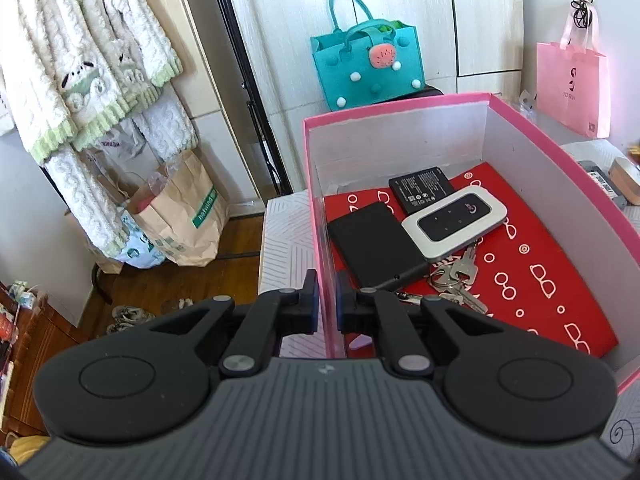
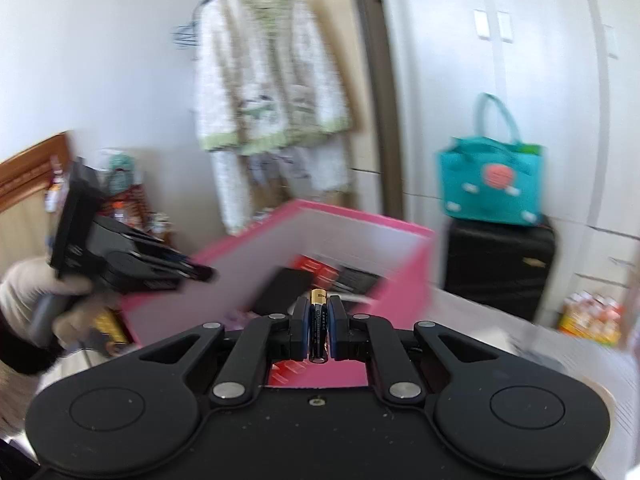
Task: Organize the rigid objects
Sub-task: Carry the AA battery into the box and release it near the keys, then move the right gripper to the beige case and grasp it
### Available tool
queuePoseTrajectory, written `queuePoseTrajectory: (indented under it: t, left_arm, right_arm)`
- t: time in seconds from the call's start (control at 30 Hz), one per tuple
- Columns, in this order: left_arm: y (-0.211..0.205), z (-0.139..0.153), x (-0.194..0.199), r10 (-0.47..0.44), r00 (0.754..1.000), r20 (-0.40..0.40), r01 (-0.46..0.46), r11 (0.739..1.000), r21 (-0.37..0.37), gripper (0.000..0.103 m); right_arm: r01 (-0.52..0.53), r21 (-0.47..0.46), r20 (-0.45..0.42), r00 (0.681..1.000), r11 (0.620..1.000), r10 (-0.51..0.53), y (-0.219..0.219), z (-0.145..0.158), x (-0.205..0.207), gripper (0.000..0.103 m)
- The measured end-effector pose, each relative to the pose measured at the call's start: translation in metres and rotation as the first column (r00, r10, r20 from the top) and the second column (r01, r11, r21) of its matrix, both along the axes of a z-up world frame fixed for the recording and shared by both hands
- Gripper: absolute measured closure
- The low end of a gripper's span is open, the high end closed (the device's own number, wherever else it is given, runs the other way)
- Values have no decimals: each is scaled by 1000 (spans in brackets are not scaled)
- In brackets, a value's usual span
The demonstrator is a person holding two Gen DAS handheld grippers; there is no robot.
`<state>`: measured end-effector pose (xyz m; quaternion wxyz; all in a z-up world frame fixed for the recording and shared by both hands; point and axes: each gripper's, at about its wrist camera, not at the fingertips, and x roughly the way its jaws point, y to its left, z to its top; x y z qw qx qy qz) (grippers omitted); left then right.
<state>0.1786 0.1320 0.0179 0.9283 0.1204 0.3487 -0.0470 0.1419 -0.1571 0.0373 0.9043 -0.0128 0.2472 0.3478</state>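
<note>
A pink box with white inner walls holds a red patterned sheet, a black case, a black flat battery pack, a white and black pocket router and a bunch of keys. My left gripper is shut on the box's left wall, one finger on each side. My right gripper is shut on a black and gold cylindrical battery, held just above the near side of the pink box. The left gripper also shows in the blurred right wrist view.
A teal felt bag stands behind the box on a black suitcase. A pink paper bag hangs at the right. Robes on a rack and paper bags are at the left. The box sits on a white patterned surface.
</note>
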Motion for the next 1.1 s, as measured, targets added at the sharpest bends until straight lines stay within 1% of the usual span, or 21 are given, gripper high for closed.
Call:
queuePoseTrajectory:
  t: [0.07, 0.13, 0.2, 0.27, 0.3, 0.33, 0.37, 0.43, 0.5, 0.57, 0.63, 0.7, 0.77, 0.87, 0.97, 1.1]
  left_arm:
    - [-1, 2, -2, 1, 1000, 10, -1, 1000, 4, 96]
    - [-1, 4, -2, 0, 1000, 10, 0, 1000, 7, 96]
    - [-2, 5, -3, -2, 1000, 7, 2, 1000, 11, 96]
    - [-2, 6, -3, -2, 1000, 3, 2, 1000, 14, 96]
    - [-3, 6, -4, -3, 1000, 3, 3, 1000, 18, 96]
    - [-3, 6, -4, -4, 1000, 4, 4, 1000, 18, 96]
    - [-3, 6, -5, -3, 1000, 5, 3, 1000, 18, 95]
    - [-3, 6, -5, -2, 1000, 7, 2, 1000, 16, 95]
    - [-3, 6, -5, -1, 1000, 9, 0, 1000, 11, 95]
    - [-2, 6, -5, 2, 1000, 9, -2, 1000, 7, 95]
    - [-2, 6, -5, 5, 1000, 9, -5, 1000, 3, 95]
    - [-2, 6, -5, 10, 1000, 12, -10, 1000, 0, 95]
    - [-2, 6, -6, 15, 1000, 17, -15, 1000, -3, 95]
    - [-3, 6, -6, 24, 1000, 20, -24, 1000, -6, 95]
    - [-2, 6, -5, 32, 999, 20, -32, 999, -11, 95]
    - [-2, 7, -5, 44, 999, 17, -44, 999, -20, 95]
  right_arm:
    - [-45, -2, 1, 999, 999, 45, 19, 0, 6, 91]
    - [-61, -8, -23, 998, 998, 60, 35, -7, 14, 90]
    - [-34, -33, -34, 999, 999, 33, 47, -15, 23, 90]
    - [21, -32, -33, 999, 999, -22, 47, -20, 27, 84]
    - [33, -12, -33, 999, 999, -33, 43, -20, 24, 84]
    - [22, 5, -33, 999, 1000, -22, 39, -19, 22, 84]
    - [10, 27, -28, 1000, 1000, -9, 33, -16, 17, 77]
    - [20, 43, -17, 1000, 999, -19, 24, -13, 11, 70]
    - [33, 26, -9, 999, 999, -33, 15, -11, 3, 69]
    - [58, 7, -28, 998, 998, -58, 5, -12, -1, 66]
    - [107, -18, -51, 993, 994, -108, -8, -14, -2, 64]
    - [168, -41, -42, 985, 985, -170, -23, -14, -6, 61]
    - [218, -40, -21, 976, 975, -219, -41, -11, -11, 54]
    - [291, -50, 8, 957, 955, -291, -66, -7, -16, 50]
    - [339, -70, 18, 941, 938, -338, -86, -9, -19, 46]
    - [375, -97, 11, 927, 922, -376, -105, -16, -19, 42]
